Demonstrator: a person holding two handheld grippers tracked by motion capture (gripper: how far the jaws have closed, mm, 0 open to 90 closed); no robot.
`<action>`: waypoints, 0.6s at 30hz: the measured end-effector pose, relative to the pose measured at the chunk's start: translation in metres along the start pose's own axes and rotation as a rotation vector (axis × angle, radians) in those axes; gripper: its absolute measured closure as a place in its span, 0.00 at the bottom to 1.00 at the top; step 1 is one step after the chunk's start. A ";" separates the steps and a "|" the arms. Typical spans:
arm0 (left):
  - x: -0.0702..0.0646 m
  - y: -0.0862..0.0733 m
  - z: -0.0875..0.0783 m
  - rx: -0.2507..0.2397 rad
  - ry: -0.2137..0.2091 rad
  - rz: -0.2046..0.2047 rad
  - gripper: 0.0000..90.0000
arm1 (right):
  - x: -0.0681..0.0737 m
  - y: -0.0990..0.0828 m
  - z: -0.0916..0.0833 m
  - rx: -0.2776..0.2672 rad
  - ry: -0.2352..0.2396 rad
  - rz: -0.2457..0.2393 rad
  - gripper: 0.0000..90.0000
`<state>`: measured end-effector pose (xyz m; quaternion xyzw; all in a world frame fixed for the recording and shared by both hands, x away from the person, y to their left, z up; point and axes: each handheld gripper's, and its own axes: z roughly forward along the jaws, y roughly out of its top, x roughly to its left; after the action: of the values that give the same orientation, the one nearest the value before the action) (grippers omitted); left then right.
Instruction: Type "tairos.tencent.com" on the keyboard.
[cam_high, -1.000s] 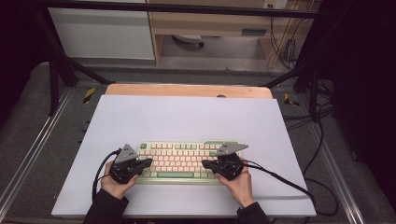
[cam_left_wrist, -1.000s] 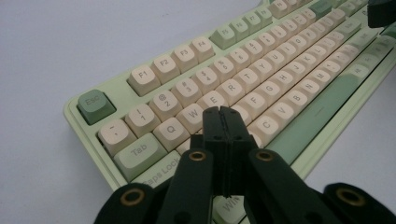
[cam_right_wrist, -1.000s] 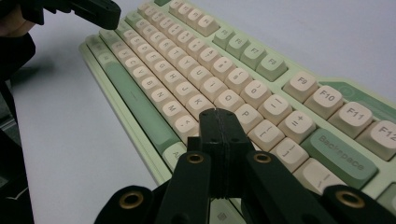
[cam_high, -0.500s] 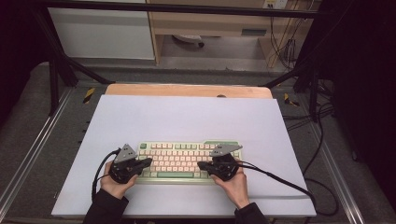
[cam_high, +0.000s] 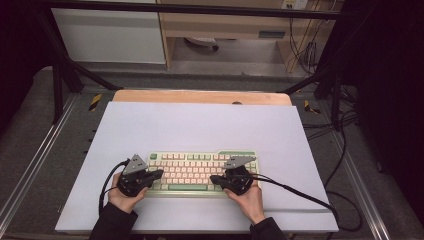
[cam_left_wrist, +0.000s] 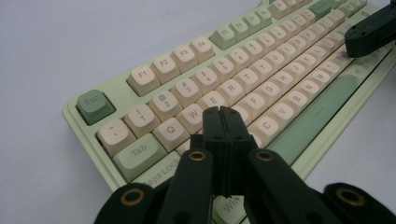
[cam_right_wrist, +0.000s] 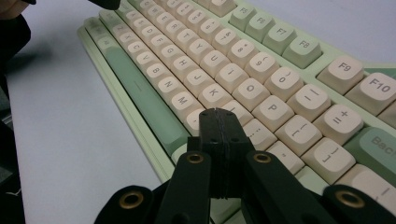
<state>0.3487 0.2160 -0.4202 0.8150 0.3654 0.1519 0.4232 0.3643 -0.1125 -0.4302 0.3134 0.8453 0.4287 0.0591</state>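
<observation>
left gripper (cam_left_wrist: 223, 112) jaws closed, over near-left keys | right gripper (cam_right_wrist: 217, 114) jaws closed, over near-right keys | keyboard (cam_high: 200, 170) on counter (cam_high: 200, 125) | risk: wide tips may press two keys

Overhead light falls evenly on the white table (cam_high: 200, 125); the floor and frame around it are dim, and the side edges drop to near black. The high view is soft and low in detail. In both gripper views the keyboard (cam_left_wrist: 261, 79) is sharp at mid-range, while near jaws and far keys blur. Shadows are faint and short. Keycaps show mild sheen, no hard glare.
</observation>
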 end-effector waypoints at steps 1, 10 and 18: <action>0.000 0.000 0.000 -0.001 0.001 0.000 1.00 | 0.000 0.000 0.001 0.002 -0.002 -0.002 1.00; 0.000 0.000 0.000 -0.002 0.000 0.000 1.00 | -0.001 -0.003 0.005 0.007 -0.002 -0.006 1.00; 0.000 0.001 -0.001 -0.004 0.001 0.001 1.00 | -0.001 0.001 -0.003 -0.007 -0.012 -0.019 1.00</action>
<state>0.3484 0.2162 -0.4189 0.8143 0.3647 0.1533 0.4247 0.3645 -0.1148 -0.4277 0.3078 0.8463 0.4293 0.0691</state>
